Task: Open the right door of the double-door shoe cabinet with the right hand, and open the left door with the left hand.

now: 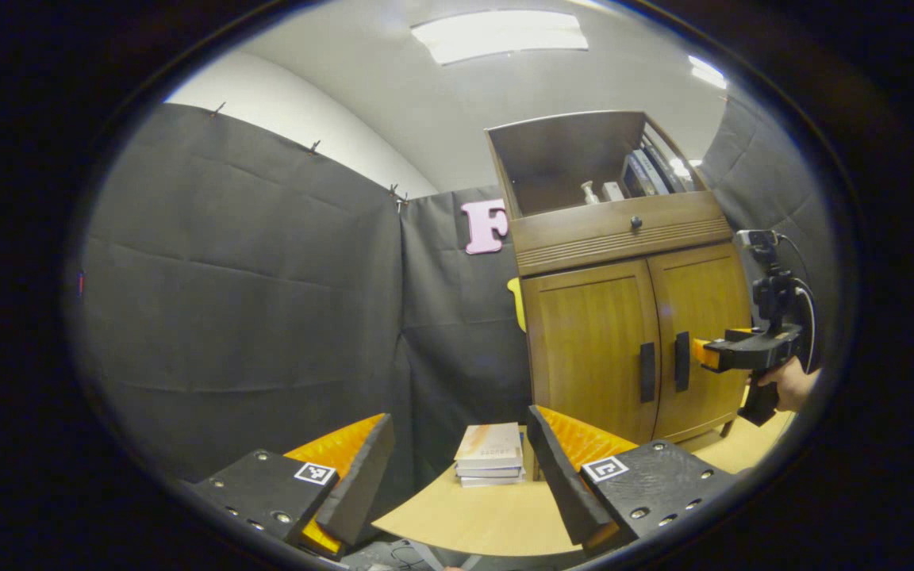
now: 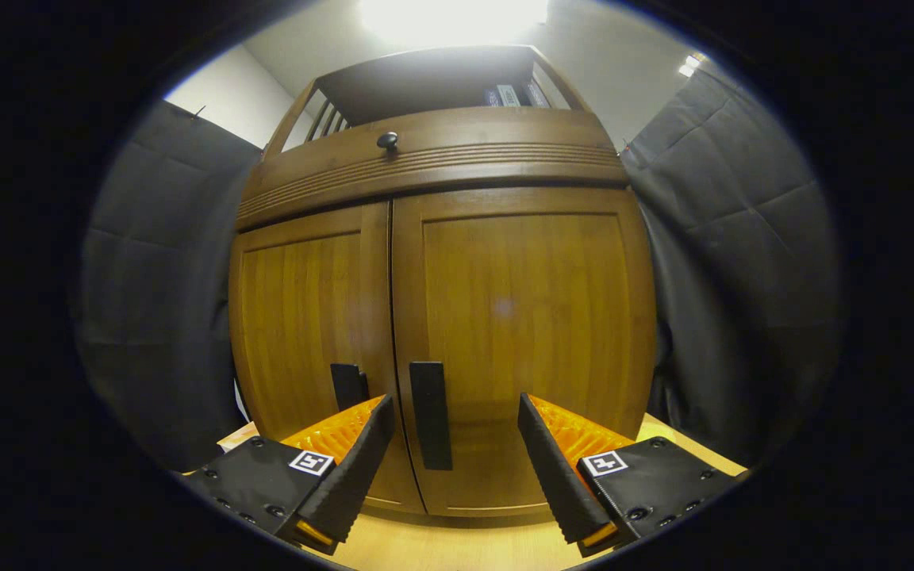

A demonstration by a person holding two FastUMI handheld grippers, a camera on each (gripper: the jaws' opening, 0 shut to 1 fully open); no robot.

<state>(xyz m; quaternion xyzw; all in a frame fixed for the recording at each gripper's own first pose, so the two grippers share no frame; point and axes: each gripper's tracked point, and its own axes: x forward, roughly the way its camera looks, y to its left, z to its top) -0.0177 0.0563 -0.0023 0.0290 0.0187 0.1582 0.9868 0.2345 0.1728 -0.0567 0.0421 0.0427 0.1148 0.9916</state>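
Wooden cabinet doors (image 2: 505, 333) shut; right tool (image 2: 451, 452) wide around its handle (image 2: 431, 412); left tool (image 1: 461, 468) wide, empty.

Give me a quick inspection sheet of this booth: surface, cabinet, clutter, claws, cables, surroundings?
Surface: light wooden tabletop bearing the cabinet.
Job's things: brown wooden double-door shoe cabinet; left door and right door both closed; dark vertical right handle untouched.
Clutter: small stack of books on the table.
Claws: left claw open, far back; right claw open, its fingers either side of the right handle.
Cables: black cable on the right claw's rig.
Surroundings: black cloth wall, ceiling lights.
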